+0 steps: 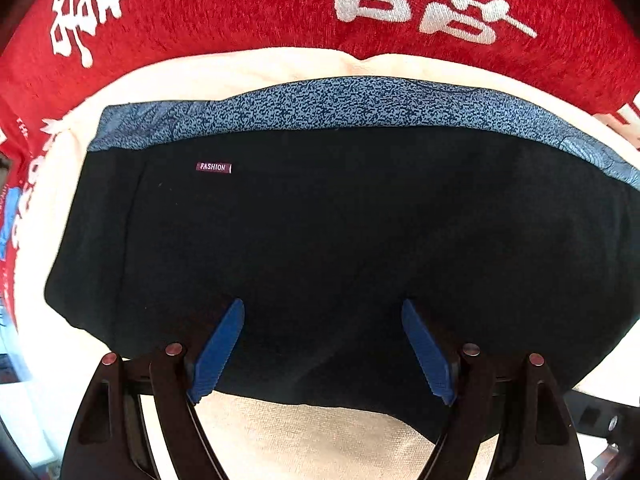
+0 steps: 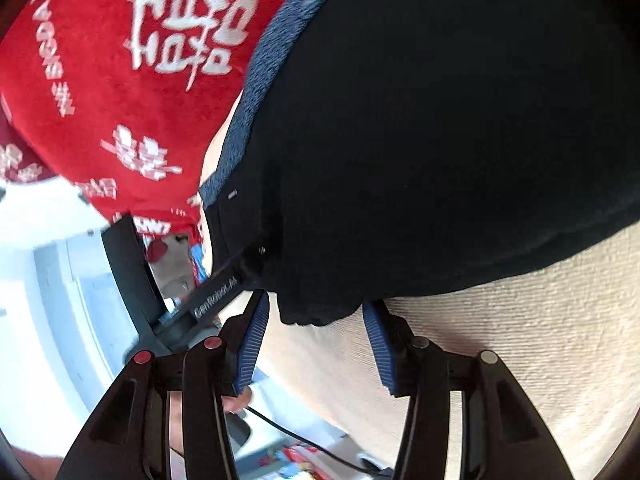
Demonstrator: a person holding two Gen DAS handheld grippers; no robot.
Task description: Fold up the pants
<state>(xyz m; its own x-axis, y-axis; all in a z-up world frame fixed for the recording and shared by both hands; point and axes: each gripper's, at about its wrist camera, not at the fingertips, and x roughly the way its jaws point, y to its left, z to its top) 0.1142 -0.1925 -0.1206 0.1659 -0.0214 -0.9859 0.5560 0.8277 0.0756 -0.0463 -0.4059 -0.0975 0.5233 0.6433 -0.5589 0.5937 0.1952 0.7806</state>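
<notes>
Folded dark pants (image 1: 320, 240) lie on a cream cushion (image 1: 312, 436), backed by a red blanket (image 1: 240, 20) with white lettering, and everything here is placed against those pants. At their left end, a small "FASHION" label (image 1: 213, 167) sits near the top corner, just below the blue patterned waistband (image 1: 340, 104) that runs along the far edge, next to the blanket. Over the near middle of the pants your left gripper (image 1: 322, 308) points down with its blue pads (image 1: 218, 352) spread wide, the cloth lying under the gap and neither pad pinching it; whether the tips touch the fabric cannot be told. Further right, seen from the right wrist camera, your right gripper (image 2: 316, 312) stands about half open, its jaws apart just beside a loose black corner of the pants (image 2: 304, 312) that hangs at the near edge, with nothing clamped. Past it the cushion (image 2: 520, 320) runs bare. The step in hand looks like resetting between folds: the pants are already a compact slab, both claws empty. Your next move probably calls for pinching that stray corner and the matching edge together, then carrying both over evenly so the layers do not slide.
</notes>
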